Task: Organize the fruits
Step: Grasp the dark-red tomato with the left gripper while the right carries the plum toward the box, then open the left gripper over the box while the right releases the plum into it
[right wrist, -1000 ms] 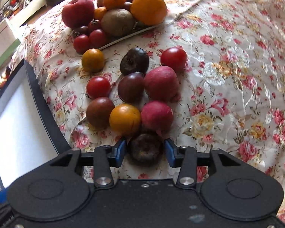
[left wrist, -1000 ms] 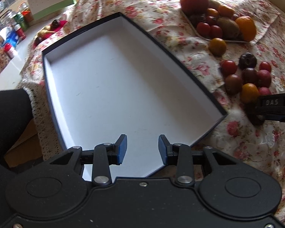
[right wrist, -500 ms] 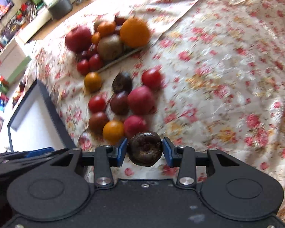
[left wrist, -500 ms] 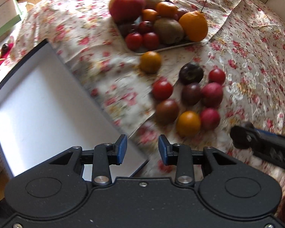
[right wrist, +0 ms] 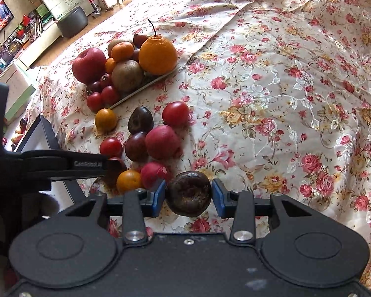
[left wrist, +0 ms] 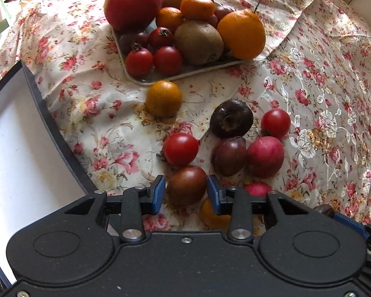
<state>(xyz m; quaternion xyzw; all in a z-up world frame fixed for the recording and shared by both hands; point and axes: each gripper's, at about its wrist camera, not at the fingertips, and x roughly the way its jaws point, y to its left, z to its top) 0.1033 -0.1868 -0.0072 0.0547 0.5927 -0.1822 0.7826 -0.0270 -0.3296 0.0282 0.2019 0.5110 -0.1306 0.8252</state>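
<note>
Several loose fruits lie on the flowered cloth. My left gripper is open, its blue pads on either side of a dark brown tomato, not clamped. Beside it are a red tomato, a dark plum and a yellow tomato. My right gripper is shut on a dark round fruit and holds it above the cloth. A white-lined dark box lies at the left. In the right wrist view the left gripper's fingers reach into the fruit cluster.
A tray at the back holds an apple, kiwis, oranges and tomatoes. Red, round fruits and another dark fruit lie right of my left gripper. Shelves and a stool stand beyond the table.
My left gripper swung right from over the box and came down around the dark brown tomato. My right gripper lifted the dark fruit off the cloth and drew back.
</note>
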